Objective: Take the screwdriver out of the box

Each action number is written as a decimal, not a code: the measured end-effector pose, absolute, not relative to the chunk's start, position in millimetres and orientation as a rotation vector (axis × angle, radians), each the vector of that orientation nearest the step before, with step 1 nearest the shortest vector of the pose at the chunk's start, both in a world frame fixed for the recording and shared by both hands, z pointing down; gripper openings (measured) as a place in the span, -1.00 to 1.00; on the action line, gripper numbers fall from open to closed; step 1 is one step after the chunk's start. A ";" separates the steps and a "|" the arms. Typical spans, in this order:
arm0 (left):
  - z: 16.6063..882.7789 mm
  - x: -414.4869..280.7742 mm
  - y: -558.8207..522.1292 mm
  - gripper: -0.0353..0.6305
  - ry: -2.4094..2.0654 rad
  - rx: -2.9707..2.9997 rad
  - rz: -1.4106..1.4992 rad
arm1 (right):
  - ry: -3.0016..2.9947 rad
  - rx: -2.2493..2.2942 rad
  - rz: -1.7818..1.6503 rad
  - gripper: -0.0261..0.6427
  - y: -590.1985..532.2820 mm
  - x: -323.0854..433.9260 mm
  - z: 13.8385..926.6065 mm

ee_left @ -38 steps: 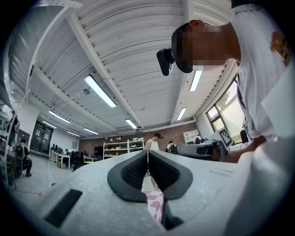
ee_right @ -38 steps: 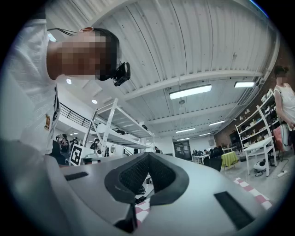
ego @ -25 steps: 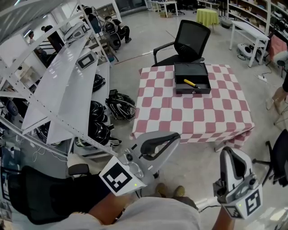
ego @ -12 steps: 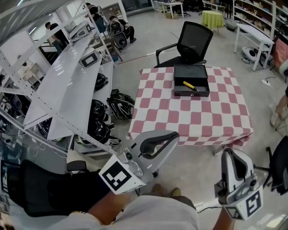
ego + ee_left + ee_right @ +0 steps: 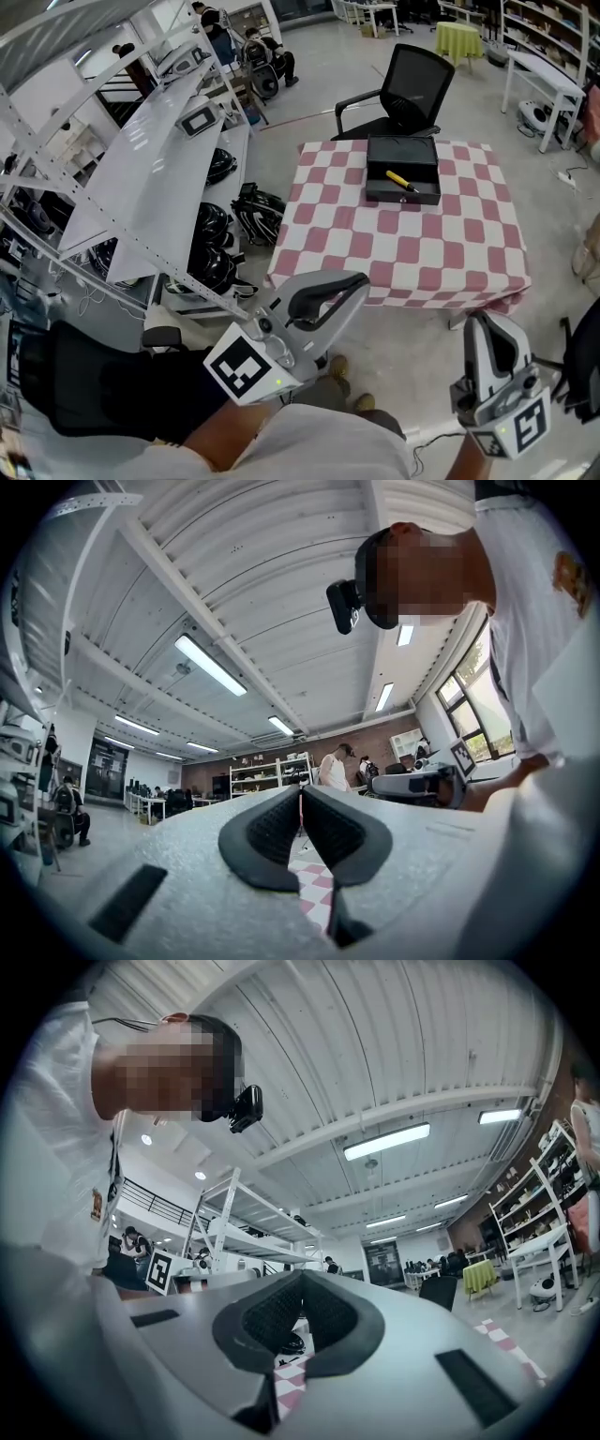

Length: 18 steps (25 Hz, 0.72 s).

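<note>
Screwdriver (image 5: 400, 180), yellow handle, sits inside the open black box (image 5: 402, 198) at the checkered table's (image 5: 412, 253) far edge. Left gripper (image 5: 359, 279) and right gripper (image 5: 488, 325) are both pinched together with nothing in them, well apart from the table.

Open floor (image 5: 403, 342) leads up to the checkered bench (image 5: 403, 253), whose near half gives free passage. The open-topped black box (image 5: 402, 198) sits at the far edge, with an office chair (image 5: 415, 82) just behind it. A white shelving rack (image 5: 141, 178) crowds the left side.
</note>
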<state>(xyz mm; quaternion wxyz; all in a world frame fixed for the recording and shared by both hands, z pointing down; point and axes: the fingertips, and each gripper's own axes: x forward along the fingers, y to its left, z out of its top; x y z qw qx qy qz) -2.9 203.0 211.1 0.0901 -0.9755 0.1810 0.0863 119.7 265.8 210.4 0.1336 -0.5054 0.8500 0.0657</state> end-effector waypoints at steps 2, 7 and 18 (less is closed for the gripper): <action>210.9 -1.6 199.5 -0.83 0.549 -2.895 0.260 | 2.470 -1.459 0.188 -0.89 261.4 122.4 211.5; 214.1 2.5 184.3 -0.83 0.565 -2.899 0.270 | 2.484 -1.455 0.185 -0.89 246.7 126.3 214.8; 220.0 7.8 107.7 -0.83 0.570 -2.899 0.308 | 2.510 -1.485 0.180 -0.89 173.3 134.3 221.3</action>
